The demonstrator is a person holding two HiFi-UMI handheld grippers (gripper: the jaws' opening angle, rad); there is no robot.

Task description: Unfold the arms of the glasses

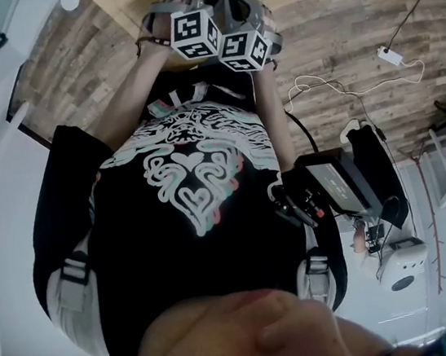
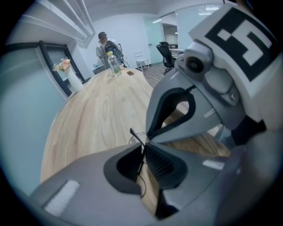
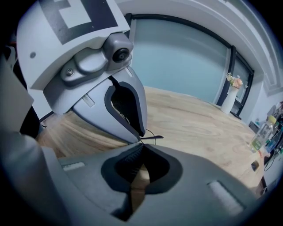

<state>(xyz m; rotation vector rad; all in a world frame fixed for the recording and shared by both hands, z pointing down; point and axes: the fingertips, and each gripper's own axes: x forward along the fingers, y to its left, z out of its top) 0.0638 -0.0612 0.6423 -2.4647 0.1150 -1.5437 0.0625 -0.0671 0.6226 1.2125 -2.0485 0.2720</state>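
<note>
1. Grey jaws of the left gripper (image 2: 143,148) fill the foreground of the left gripper view. They are pressed together at the tips, with a thin dark wire of the glasses (image 2: 136,137) running down between the ribbed pads.
2. Seen in its own view, the right gripper (image 3: 140,145) also has its jaws closed to a point. It appears to pinch the same wire frame, and one slim dark arm tip pokes out just beyond the tips.
3. The two grippers meet nose to nose, each touching the glasses, which hang just above the bare wooden table (image 2: 97,114), not resting on it.
4. Judged from this, one gripper is there to steady the frame while the other works an arm outward. With wire this fine, a tip-only pinch would suit the job, and a grip that slips or twists could bend it.
5. Whether either arm is open yet cannot be told, because too little of the frame shows.
6. In the head view the pair is held out in front of the person's black T-shirt (image 1: 198,176), at the table edge.
7. No readable writing appears. The marker cubes (image 1: 220,38) carry only black-and-white square patterns, and the shirt print is ornamental.
8. A vase (image 2: 73,79) of flowers and a bottle (image 2: 114,64) stand far down the table. The bottle's label is too small to read.
</note>
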